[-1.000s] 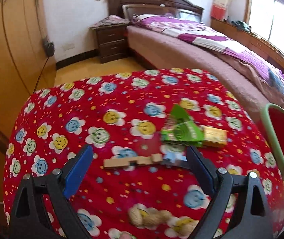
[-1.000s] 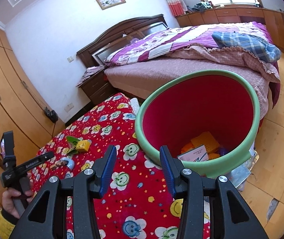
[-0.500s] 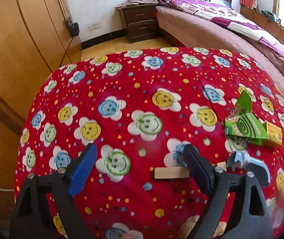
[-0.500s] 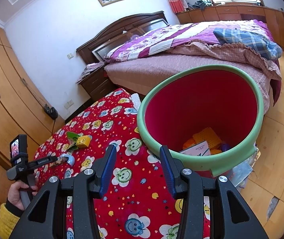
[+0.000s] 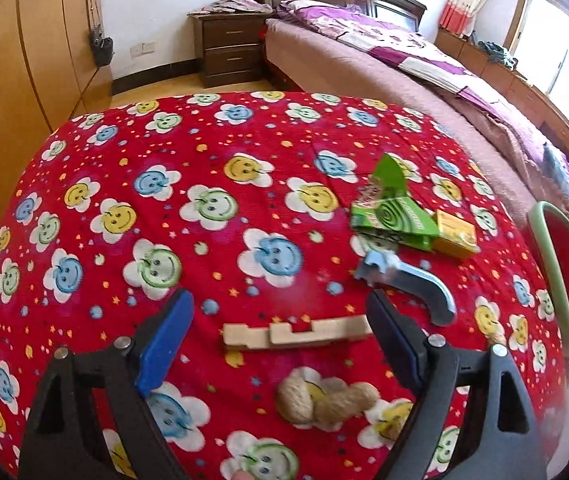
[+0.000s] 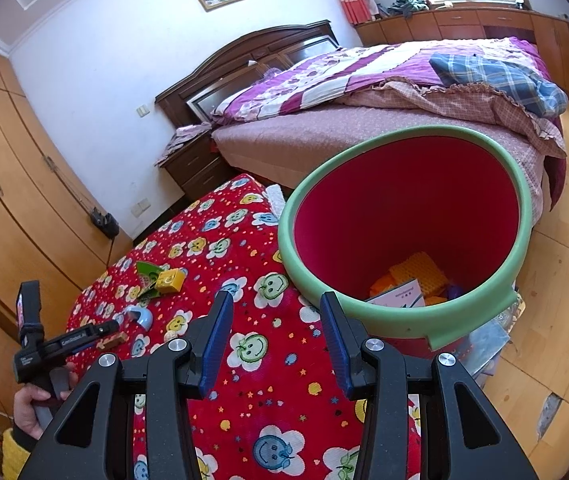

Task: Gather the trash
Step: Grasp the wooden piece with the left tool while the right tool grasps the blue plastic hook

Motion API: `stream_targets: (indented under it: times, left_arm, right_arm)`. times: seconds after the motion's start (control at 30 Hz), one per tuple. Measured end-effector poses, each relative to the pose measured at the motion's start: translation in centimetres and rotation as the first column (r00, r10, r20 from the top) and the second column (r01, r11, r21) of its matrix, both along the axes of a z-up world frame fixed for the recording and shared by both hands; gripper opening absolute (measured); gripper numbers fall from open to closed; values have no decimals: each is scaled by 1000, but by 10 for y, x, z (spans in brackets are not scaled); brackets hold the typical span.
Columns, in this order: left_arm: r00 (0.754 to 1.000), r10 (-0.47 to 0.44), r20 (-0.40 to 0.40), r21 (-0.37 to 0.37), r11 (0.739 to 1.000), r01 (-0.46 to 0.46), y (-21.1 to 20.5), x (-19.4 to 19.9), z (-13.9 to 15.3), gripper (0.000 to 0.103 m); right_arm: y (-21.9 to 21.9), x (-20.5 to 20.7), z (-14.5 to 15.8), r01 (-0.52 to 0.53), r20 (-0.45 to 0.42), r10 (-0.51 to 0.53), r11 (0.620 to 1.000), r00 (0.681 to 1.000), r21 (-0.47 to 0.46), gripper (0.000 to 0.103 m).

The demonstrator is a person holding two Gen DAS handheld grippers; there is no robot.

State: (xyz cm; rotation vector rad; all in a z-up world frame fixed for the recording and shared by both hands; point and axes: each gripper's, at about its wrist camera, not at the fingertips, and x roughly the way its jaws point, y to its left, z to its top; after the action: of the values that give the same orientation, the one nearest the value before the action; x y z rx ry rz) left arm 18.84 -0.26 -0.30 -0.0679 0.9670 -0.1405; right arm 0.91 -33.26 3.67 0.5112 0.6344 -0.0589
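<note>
On the red smiley-face cloth lie a notched wooden piece (image 5: 296, 333), a blue-grey curved plastic piece (image 5: 406, 283), a green mosquito-coil box (image 5: 394, 210), a small yellow box (image 5: 454, 234) and a peanut shell (image 5: 326, 398). My left gripper (image 5: 280, 340) is open and empty, its fingers standing either side of the wooden piece, above it. My right gripper (image 6: 274, 338) is open and empty, over the cloth beside the green-rimmed red bin (image 6: 480, 316), which holds orange and white scraps. The green box (image 6: 149, 271) and yellow box (image 6: 170, 280) also show in the right wrist view.
The cloth-covered table (image 5: 124, 152) stands between a wooden wardrobe (image 5: 12, 80) and a bed (image 5: 424, 80). The bin (image 5: 540, 236) sits off the table's right edge. A nightstand (image 5: 228, 48) is at the far wall. A plastic bag lies on the floor (image 6: 492, 340).
My left gripper has swung from the table's left side back to the right, and the wooden piece now lies between its fingers. The right gripper has barely moved.
</note>
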Motion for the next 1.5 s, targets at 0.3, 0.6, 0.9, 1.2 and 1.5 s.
stream_targets:
  times: [0.3, 0.6, 0.9, 1.2, 1.5]
  left_arm:
    - [1000, 26, 1, -10, 1000, -26, -6, -15, -11, 94]
    - [999, 24, 24, 81, 996, -26, -22, -9, -16, 89]
    - [999, 3, 38, 32, 999, -4, -13, -15, -8, 78]
    - [993, 37, 115, 77, 996, -46, 18, -6, 15, 78]
    - [984, 109, 142, 38, 993, -116, 45, 2, 9, 78]
  right_arm:
    - [5, 1, -1, -13, -7, 13, 1000, 1000, -3, 46]
    - [8, 4, -2, -25, -17, 25, 1000, 1000, 5, 46]
    - [28, 16, 4, -77, -23, 76, 996, 997, -35, 46]
    - [69, 44, 11, -179, -43, 176, 981, 983, -70, 46]
    - [117, 86, -7, -284, -120, 275, 956, 954, -70, 46]
